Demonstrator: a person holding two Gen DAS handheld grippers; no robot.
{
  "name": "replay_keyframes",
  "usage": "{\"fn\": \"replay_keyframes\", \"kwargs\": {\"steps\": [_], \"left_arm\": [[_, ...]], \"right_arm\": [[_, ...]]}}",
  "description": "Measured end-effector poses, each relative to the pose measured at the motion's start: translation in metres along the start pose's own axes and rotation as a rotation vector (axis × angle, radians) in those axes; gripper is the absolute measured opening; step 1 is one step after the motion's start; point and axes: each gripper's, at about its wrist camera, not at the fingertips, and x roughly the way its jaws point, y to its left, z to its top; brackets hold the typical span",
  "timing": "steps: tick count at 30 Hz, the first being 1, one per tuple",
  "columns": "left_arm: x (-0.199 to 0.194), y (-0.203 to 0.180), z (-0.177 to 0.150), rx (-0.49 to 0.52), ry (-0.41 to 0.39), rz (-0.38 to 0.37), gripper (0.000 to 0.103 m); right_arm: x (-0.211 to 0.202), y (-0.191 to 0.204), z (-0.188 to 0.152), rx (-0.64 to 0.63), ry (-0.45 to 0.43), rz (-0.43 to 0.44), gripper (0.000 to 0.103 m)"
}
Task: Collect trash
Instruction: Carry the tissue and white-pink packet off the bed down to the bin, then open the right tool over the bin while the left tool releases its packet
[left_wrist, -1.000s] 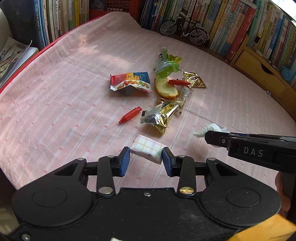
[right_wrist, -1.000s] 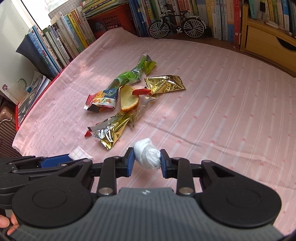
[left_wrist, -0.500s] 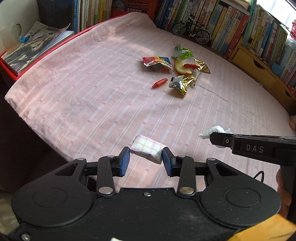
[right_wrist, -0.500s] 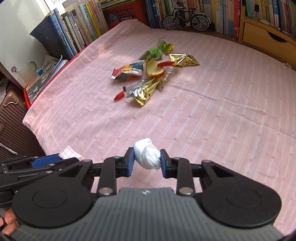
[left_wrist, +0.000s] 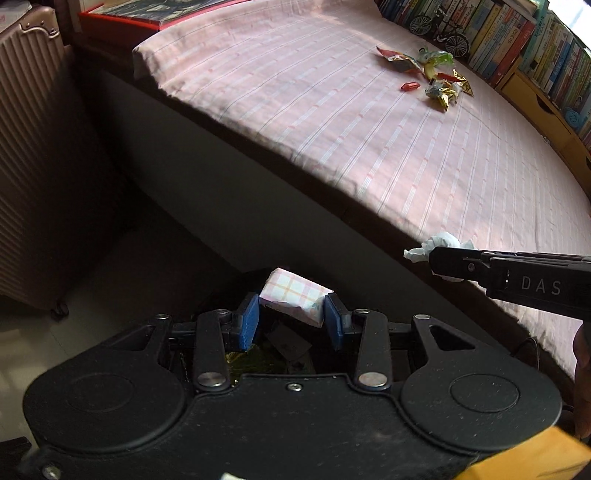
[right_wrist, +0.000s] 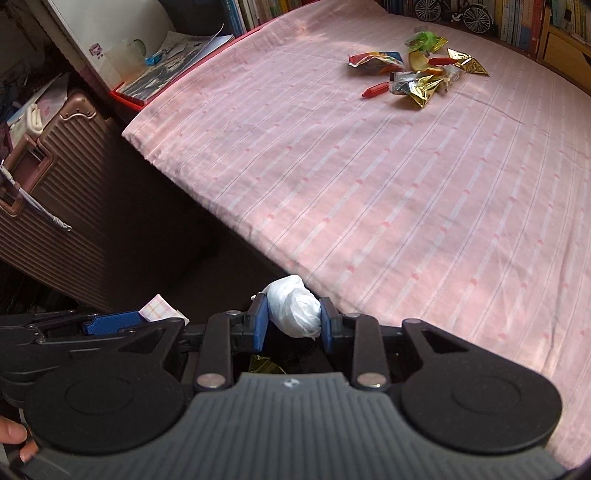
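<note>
Pink striped bedding covers the bed (left_wrist: 369, 122), and its near edge serves as the landmark from which everything else is placed. Nearest, on the floor side of that edge, the left hand-held gripper (left_wrist: 291, 323) is clamped on a small checked tissue packet (left_wrist: 293, 297), its blue pads pressed against both ends, with the packet tilted between them. Below it, in a dark space where the container cannot be made out clearly, a scrap of gold foil (left_wrist: 251, 360) glints. Just beside it, still at the bed's near edge, the right hand-held gripper (right_wrist: 293, 326) is clamped on a crumpled white tissue wad (right_wrist: 293, 310), which bulges above the pads; more gold foil (right_wrist: 264, 365) shows beneath it. In the right wrist view the left tool and its checked packet (right_wrist: 159, 308) sit to the left of the wad, close but apart. Left of the bed's near corner stands a ribbed rose-brown suitcase (right_wrist: 62, 192). Far across the bedding from the near edge lies the remaining trash in one loose cluster: a red and blue snack wrapper (right_wrist: 376, 61), a small red cap-like piece (right_wrist: 375, 89), a silver and gold foil wrapper (right_wrist: 417, 86), a bitten piece of bread (right_wrist: 419, 61), a green wrapper (right_wrist: 424, 40) and a gold foil packet (right_wrist: 467, 62). Beyond the bed's far side, books (left_wrist: 517, 40) line the wall behind a model bicycle (right_wrist: 452, 11).
</note>
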Motion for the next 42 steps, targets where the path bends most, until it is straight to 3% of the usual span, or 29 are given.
{"fn": "replay_keyframes", "kwargs": {"steps": [15, 37, 39, 42], "left_arm": [[0.005, 0.032, -0.040, 0.050, 0.090, -0.014, 0.036], [0.027, 0.034, -0.040, 0.047, 0.165, -0.024, 0.036], [0.029, 0.033, -0.039, 0.046, 0.168, -0.024, 0.037], [0.031, 0.036, -0.039, 0.039, 0.179, -0.026, 0.048]], "right_arm": [[0.028, 0.044, -0.032, 0.027, 0.087, -0.004, 0.036], [0.038, 0.046, -0.035, 0.037, 0.121, -0.007, 0.041], [0.039, 0.046, -0.034, 0.041, 0.120, -0.007, 0.046], [0.040, 0.044, -0.033, 0.048, 0.120, -0.006, 0.055]]}}
